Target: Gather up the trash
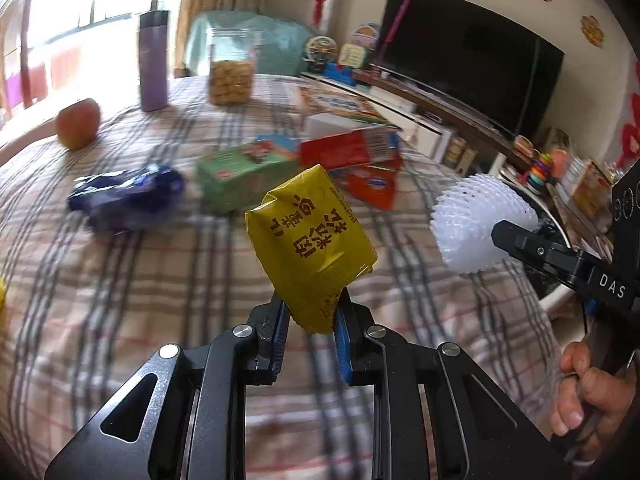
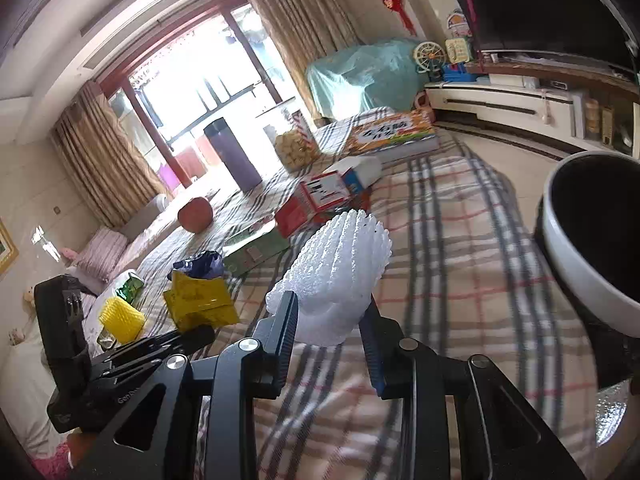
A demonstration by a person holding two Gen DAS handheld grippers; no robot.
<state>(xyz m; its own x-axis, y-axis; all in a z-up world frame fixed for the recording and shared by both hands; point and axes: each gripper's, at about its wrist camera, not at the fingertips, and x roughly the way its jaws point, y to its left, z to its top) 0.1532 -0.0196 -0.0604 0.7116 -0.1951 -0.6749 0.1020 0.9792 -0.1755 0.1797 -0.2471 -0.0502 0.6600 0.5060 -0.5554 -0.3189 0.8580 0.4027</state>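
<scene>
the left gripper [image 1: 310,312] squeezes a yellow wrapper [image 1: 310,240] up off the table [image 1: 120,300]. the right gripper [image 2: 330,320] pinches a white foam net [image 2: 340,276]. the bin [image 2: 576,264] waits at 3 o'clock, probably for both. a blue wrapper [image 1: 124,196] lies at 10 o'clock.

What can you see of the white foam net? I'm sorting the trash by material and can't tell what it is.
The white foam net is a soft-looking mesh sleeve of foamed plastic, ribbed and full of small holes, puffed into a rounded, shell-like shape. The right gripper is shut on its lower end, lifting it above the plaid tablecloth. Only the two fingers touch it. In the left wrist view it sticks out past the fingertips.
</scene>
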